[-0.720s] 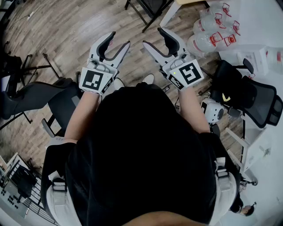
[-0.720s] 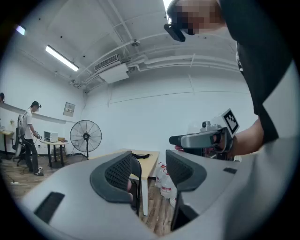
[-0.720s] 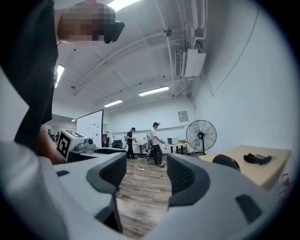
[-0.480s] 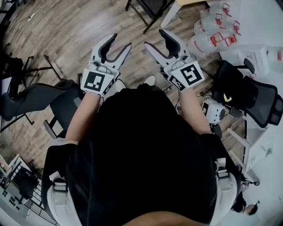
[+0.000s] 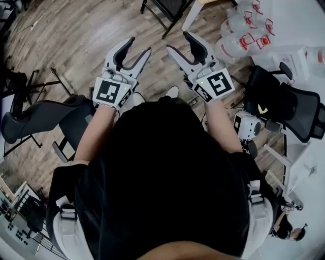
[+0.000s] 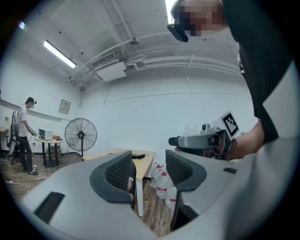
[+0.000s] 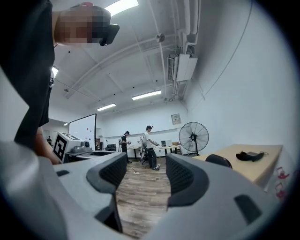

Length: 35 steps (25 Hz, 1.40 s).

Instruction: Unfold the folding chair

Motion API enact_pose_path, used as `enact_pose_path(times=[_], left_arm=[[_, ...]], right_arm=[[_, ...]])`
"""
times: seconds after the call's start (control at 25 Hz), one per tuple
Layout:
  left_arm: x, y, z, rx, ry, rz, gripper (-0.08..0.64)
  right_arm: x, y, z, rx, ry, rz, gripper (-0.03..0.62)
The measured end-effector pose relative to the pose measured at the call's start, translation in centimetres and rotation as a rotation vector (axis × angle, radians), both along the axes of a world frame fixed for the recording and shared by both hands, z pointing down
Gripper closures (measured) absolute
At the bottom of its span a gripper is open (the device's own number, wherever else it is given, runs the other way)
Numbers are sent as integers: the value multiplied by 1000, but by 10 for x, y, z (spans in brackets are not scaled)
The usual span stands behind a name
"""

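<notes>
L gripper [image 5: 139, 45] & R gripper [image 5: 177, 42] open, empty, folding chair [image 5: 171, 7] ahead, well apart

a: what's underfoot?
b: a wood-plank floor [image 5: 76, 30]. clear water jugs [image 5: 238, 35] stand clustered on it beside the white leg of a tan-topped table [image 6: 119, 155].
a: anything else on it?
b: a black mesh office chair [image 5: 297, 114] at the right, a dark grey chair [image 5: 45, 114] at the left, and a pedestal fan [image 6: 80, 136] farther off. a small dark object [image 7: 251, 155] lies on the table.
</notes>
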<state>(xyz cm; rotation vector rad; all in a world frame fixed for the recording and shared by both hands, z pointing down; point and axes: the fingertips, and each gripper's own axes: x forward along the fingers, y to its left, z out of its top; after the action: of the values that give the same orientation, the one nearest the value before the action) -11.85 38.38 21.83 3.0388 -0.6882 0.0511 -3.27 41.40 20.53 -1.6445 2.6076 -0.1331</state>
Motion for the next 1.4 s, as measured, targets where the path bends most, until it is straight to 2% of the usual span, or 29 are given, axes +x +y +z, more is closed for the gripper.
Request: enact_pose_path(times=[0.36,0.84,1.12,1.4], left_arm=[[46,10,0,23,-16,1,345],[119,24,9,7,-15,5,350],[133,-9,18,3,-21,13,353],[145,-74,24,-5,2,43,356]], right_arm=[[38,10,4,-2,2,-25,337],[98,13,13,1,0,-64,339],[112,-17,27,-40,1,-51,339],[123,-76,37,-74,33,-23,339]])
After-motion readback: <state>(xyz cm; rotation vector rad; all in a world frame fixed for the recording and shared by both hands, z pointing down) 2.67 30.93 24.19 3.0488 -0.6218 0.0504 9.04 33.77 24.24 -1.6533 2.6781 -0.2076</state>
